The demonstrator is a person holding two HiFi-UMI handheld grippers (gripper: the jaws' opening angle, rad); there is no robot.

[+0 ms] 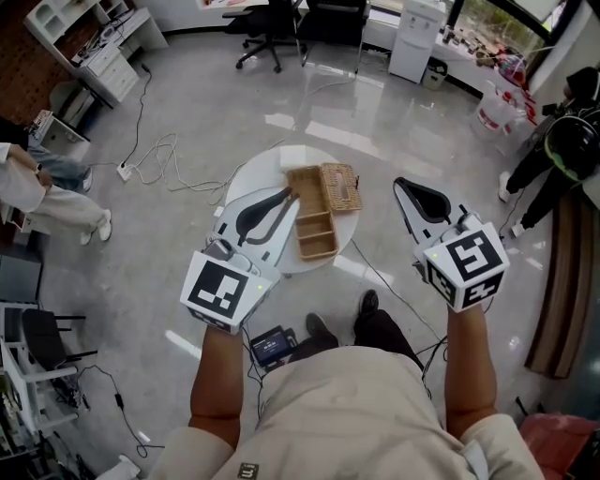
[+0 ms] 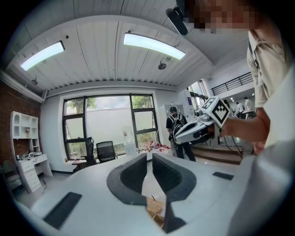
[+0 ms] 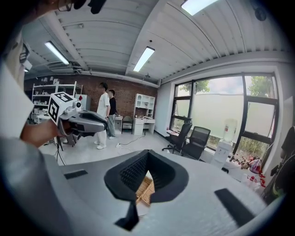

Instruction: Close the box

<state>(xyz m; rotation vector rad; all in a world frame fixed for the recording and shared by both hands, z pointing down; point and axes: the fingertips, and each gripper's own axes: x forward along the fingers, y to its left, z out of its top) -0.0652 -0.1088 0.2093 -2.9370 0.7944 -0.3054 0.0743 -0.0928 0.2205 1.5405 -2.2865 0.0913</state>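
An open wicker box [image 1: 314, 220] with inner compartments lies on a round white table [image 1: 253, 183]. Its lid [image 1: 341, 186] is flipped out flat to the right. My left gripper [image 1: 292, 194] hovers over the table's left half, its tips near the box's left rim, jaws a narrow gap apart with nothing between them. In the left gripper view the box [image 2: 154, 207] shows below that gap. My right gripper [image 1: 399, 184] hangs in the air to the right of the table, shut and empty. The right gripper view catches the box [image 3: 145, 189] under the closed jaws.
Cables [image 1: 159, 155] trail over the glossy floor left of the table. A person [image 1: 37, 187] sits at the far left and another [image 1: 553, 159] stands at the right edge. An office chair [image 1: 267, 28] and a white cabinet [image 1: 412, 37] stand behind. A small device [image 1: 274, 345] lies by my feet.
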